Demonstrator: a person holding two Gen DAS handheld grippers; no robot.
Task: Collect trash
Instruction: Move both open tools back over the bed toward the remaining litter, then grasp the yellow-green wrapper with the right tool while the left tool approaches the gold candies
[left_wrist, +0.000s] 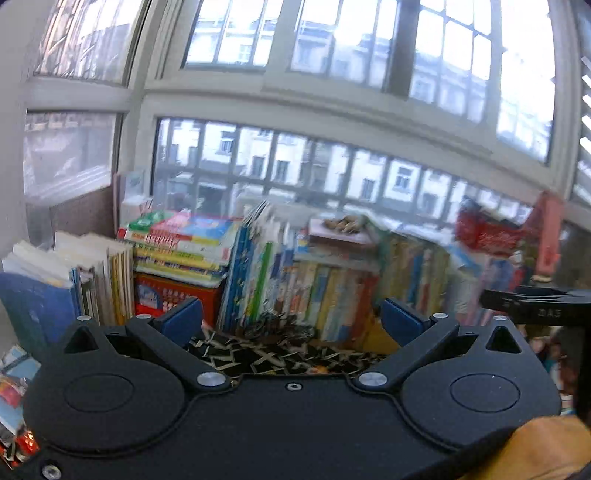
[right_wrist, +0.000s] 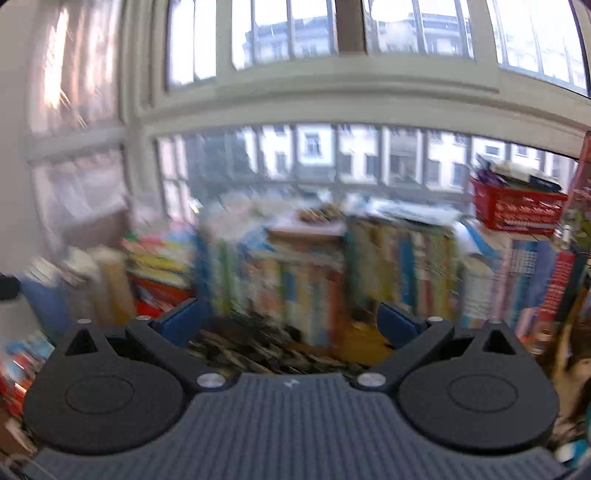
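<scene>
Black-and-white paper scraps heaped just ahead of left gripper, between its spread fingers; light, loose, best pinched in a clump. Right gripper also agape, empty

**Right gripper spread wide before a wall of books**

The right gripper has its blue-padded fingers far apart, nothing between them. Ahead runs a row of upright books — heavily blurred — with a flat stack at the left. A red basket sits on top at the right. Behind, a large window shows pale buildings outside.
</scene>
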